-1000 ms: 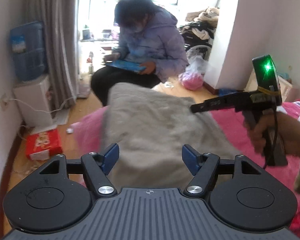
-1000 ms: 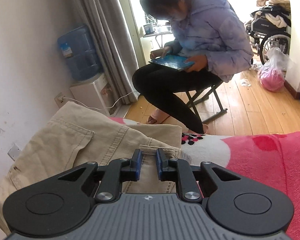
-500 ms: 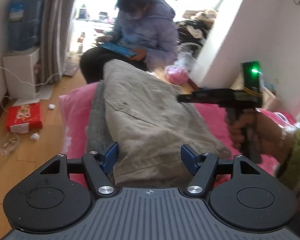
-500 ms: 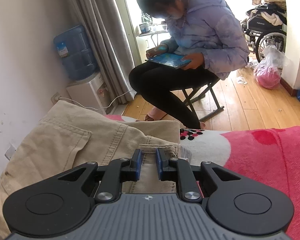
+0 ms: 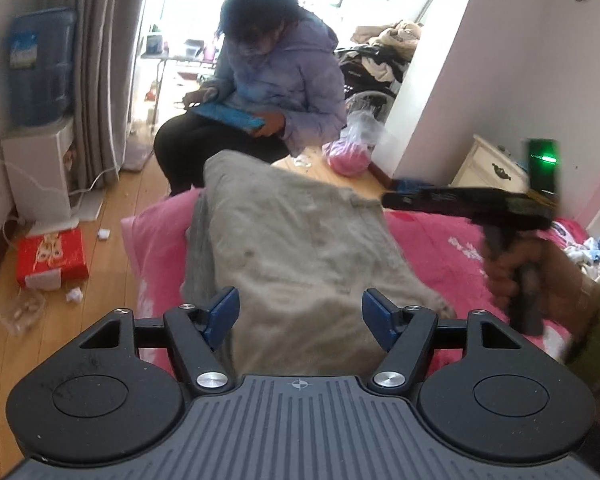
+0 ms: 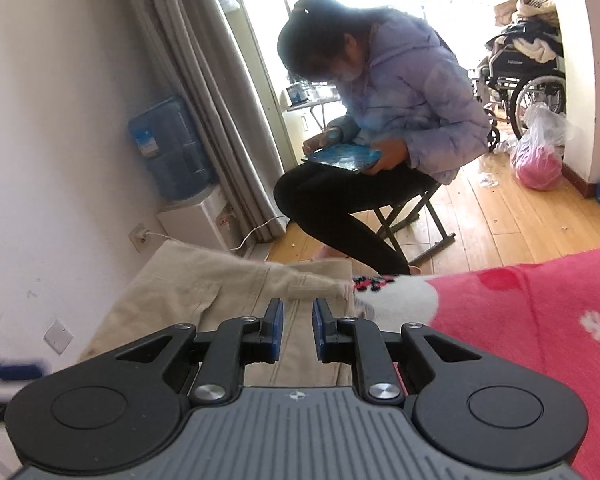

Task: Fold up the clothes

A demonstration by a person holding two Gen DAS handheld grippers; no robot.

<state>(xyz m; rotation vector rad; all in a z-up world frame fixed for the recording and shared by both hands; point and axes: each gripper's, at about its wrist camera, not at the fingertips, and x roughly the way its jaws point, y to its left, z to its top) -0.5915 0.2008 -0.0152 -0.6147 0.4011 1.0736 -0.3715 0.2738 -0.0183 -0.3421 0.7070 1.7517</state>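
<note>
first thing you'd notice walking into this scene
The khaki trousers heaped on the pink blanket fill the foreground, with the open left gripper just short of them. Behind the bed, a woman in a lilac jacket sits bent over a blue tablet.

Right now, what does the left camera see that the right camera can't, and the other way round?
Only the left view shows the other handheld gripper, a red box on the floor and a white nightstand. Only the right view shows the wheelchair and wall socket. Both show the khaki trousers on the pink blanket and the seated person.
</note>
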